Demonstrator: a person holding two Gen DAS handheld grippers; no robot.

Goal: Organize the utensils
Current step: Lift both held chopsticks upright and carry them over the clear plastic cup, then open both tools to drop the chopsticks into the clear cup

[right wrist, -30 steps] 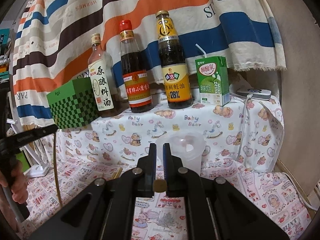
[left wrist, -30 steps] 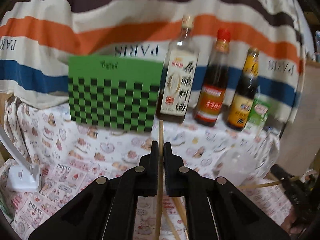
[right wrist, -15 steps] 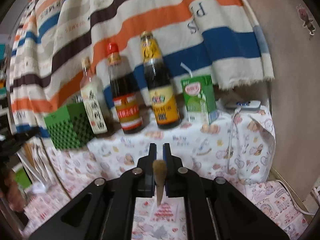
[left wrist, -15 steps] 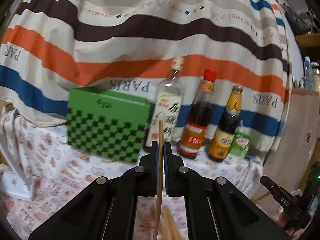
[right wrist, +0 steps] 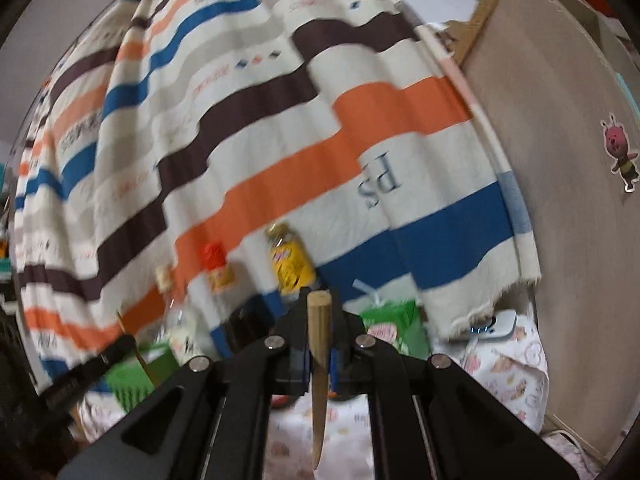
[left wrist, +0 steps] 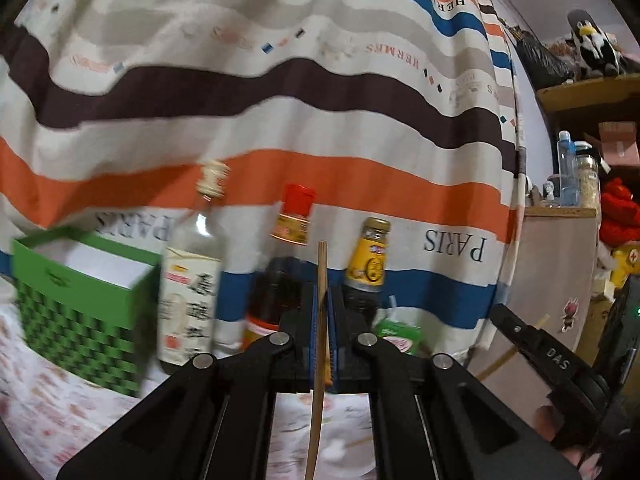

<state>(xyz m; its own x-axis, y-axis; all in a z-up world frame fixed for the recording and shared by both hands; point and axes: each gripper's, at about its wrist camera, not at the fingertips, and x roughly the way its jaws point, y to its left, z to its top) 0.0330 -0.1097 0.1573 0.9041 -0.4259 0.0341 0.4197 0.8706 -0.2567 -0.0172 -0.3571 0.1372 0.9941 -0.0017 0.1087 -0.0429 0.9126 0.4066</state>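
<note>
My left gripper [left wrist: 322, 300] is shut on a thin wooden chopstick [left wrist: 318, 360] that stands nearly upright between the jaws, its top end above the fingertips. My right gripper [right wrist: 319, 308] is shut on another wooden chopstick [right wrist: 319, 364], thick end up, thin end hanging down. Both grippers are raised and tilted up, facing the striped cloth backdrop. The right gripper also shows in the left wrist view [left wrist: 532, 344] at the right edge, and the left gripper shows in the right wrist view [right wrist: 92, 368] at the lower left with its chopstick [right wrist: 136, 352].
A green checkered box [left wrist: 80, 320] stands at the left. A clear bottle [left wrist: 192, 280], a red-capped dark bottle [left wrist: 280, 280] and a yellow-capped bottle [left wrist: 366, 268] stand in a row, with a green drink carton [right wrist: 394, 326] beside them. A wooden panel [right wrist: 560, 200] is at the right.
Both grippers have lifted and tilted upward with their chopsticks still held. The table and the clear cup have dropped out of sight, and the bottles sit lower in both views.
</note>
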